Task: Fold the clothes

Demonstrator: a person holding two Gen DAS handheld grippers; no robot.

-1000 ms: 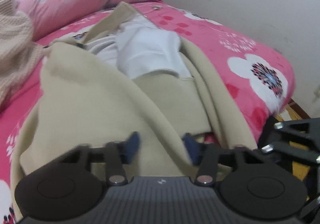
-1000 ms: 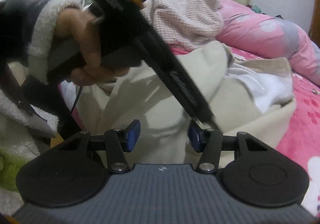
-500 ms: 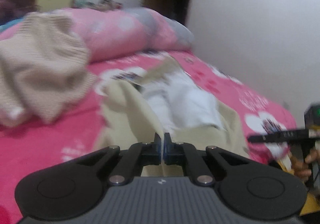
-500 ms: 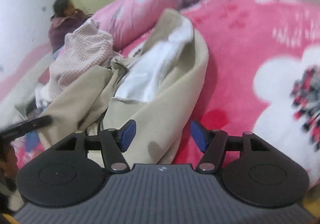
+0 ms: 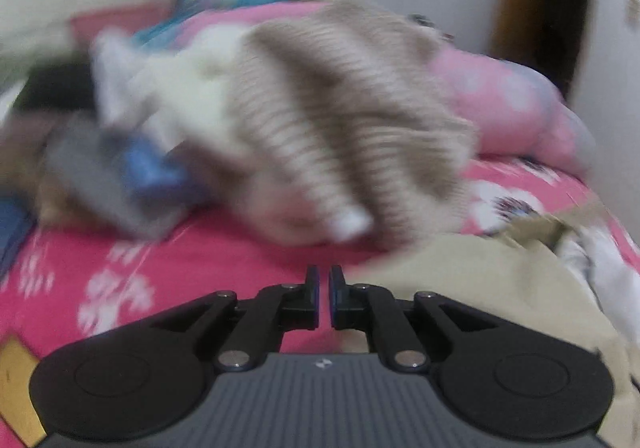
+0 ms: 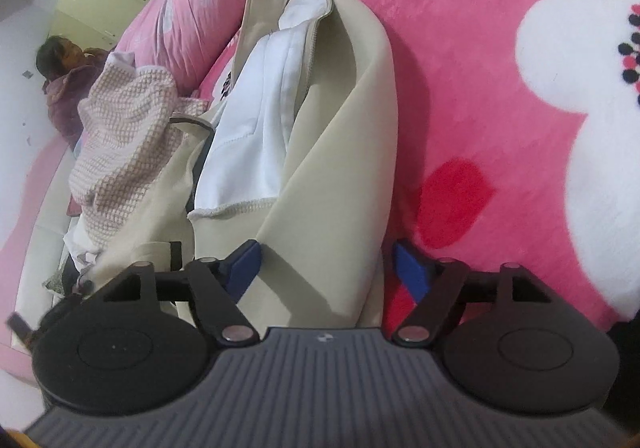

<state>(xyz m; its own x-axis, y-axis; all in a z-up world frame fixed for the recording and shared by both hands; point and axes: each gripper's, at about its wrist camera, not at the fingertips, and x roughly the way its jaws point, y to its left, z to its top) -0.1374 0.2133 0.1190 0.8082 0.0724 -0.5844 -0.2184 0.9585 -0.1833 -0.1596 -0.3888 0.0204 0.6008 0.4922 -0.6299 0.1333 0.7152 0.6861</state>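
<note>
The left gripper [image 5: 324, 290], nearly closed on nothing visible, has swung off the beige garment [image 6: 320, 176] toward a blurred knit pile [image 5: 340, 120]. The right gripper [image 6: 325, 262], wide, straddles that garment's near fold; probably regrasping.

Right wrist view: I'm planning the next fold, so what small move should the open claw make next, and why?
Probably ease the right claw forward and close on the beige garment. Its jaws stand open with the garment's folded edge lying between the blue pads, not yet pinched, on the pink floral blanket.
</note>
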